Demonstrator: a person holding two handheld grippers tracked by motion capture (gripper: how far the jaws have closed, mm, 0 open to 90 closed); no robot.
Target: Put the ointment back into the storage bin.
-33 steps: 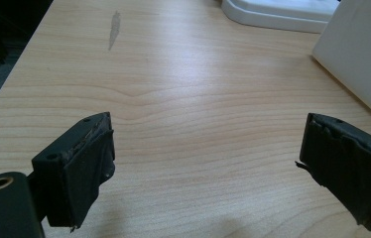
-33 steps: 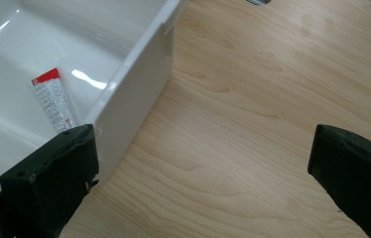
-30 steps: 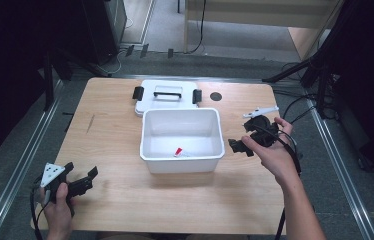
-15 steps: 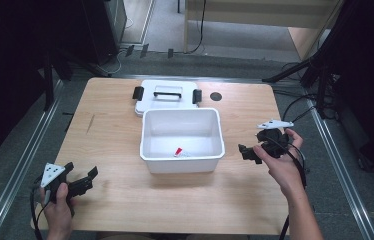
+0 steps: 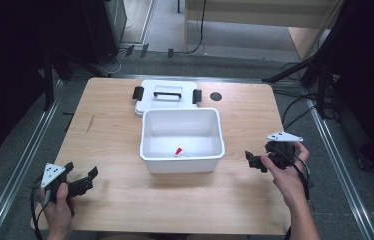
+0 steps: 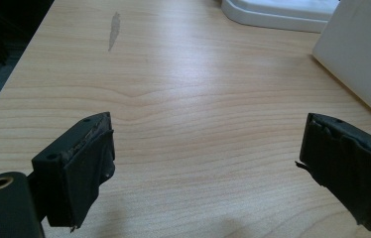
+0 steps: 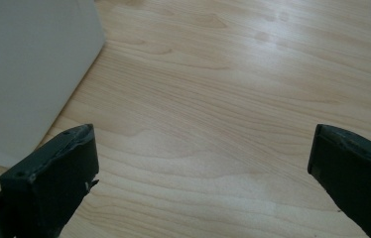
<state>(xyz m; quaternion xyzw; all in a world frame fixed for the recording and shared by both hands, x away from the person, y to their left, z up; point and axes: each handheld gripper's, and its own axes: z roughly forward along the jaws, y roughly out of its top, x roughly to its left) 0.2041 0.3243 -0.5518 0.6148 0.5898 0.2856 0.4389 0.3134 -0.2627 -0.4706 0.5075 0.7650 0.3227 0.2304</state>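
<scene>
**Both grippers held apart from the open white box**

A white rectangular plastic box (image 5: 182,140) is seen open at the middle of the light wooden table (image 5: 110,130). A small red-and-white item (image 5: 179,152) lies on its floor near the front wall; what it is cannot be told. The white plastic lid with a black handle and black clips (image 5: 167,96) is laid flat just behind the box, touching or nearly touching its rear rim.

The left gripper (image 5: 82,182) is held low at the table's front left corner, well apart from the box. Its jaws are spread wide, and nothing is seen between them except bare wood.

The right gripper (image 5: 253,160) is held to the right of the box, near its front right corner but not touching it. Its jaws are likewise spread wide, with nothing between them, and the box wall (image 7: 30,74) is seen at the left of the right gripper view.
</scene>
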